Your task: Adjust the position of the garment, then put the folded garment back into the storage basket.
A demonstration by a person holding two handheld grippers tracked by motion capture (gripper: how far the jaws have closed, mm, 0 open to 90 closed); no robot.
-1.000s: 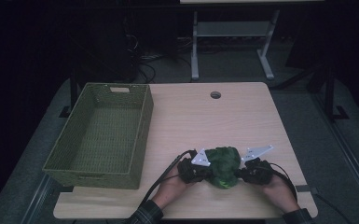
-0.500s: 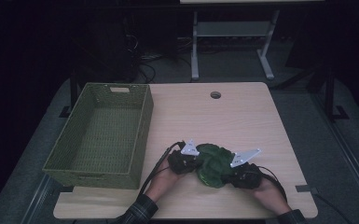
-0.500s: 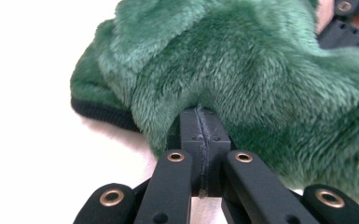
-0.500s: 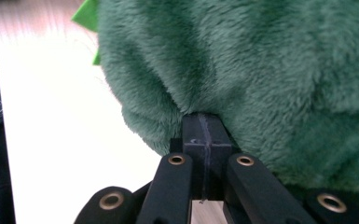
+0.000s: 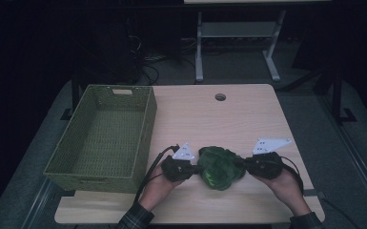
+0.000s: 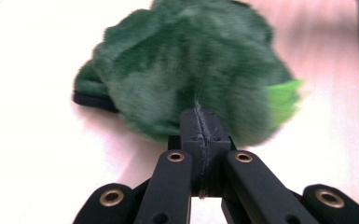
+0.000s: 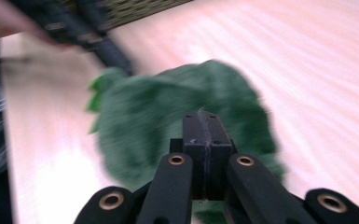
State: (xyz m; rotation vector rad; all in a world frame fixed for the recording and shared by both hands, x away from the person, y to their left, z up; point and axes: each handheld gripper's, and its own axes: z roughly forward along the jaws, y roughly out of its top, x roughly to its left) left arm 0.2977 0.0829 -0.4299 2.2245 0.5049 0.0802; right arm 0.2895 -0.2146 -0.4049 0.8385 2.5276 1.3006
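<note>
The pale wooden worktop (image 5: 248, 119) is carrying everything, its far edge showing a round cable hole (image 5: 220, 97) and its near edge running out of the bottom of the high view; the room beyond it is lying in deep shadow, so the metal frame (image 5: 233, 43) standing there is hard to make out; the green woven basket (image 5: 106, 138) is sitting at the worktop's left side, its inside showing bare weave; the fuzzy green cloth (image 5: 220, 167) is lying bunched near the front edge, just right of the basket and apart from it, with a brighter green patch peeking out at one side; its folds are hiding what kind of piece it is, and both gripper views are showing it blurred; the person's forearms are coming in from the bottom, cut off at the plaid sleeves; the left hand is wrapping around the left gripper (image 5: 193, 168), pointing it level toward the right; the right hand is wrapping around the right gripper (image 5: 242, 164), pointing it level toward the left, so the two are facing each other across the cloth; each pair of jaws is pressing together on an edge of the cloth, a thin line of fibres showing in the seam between them; whether the cloth is touching the worktop is hard to tell.
</note>
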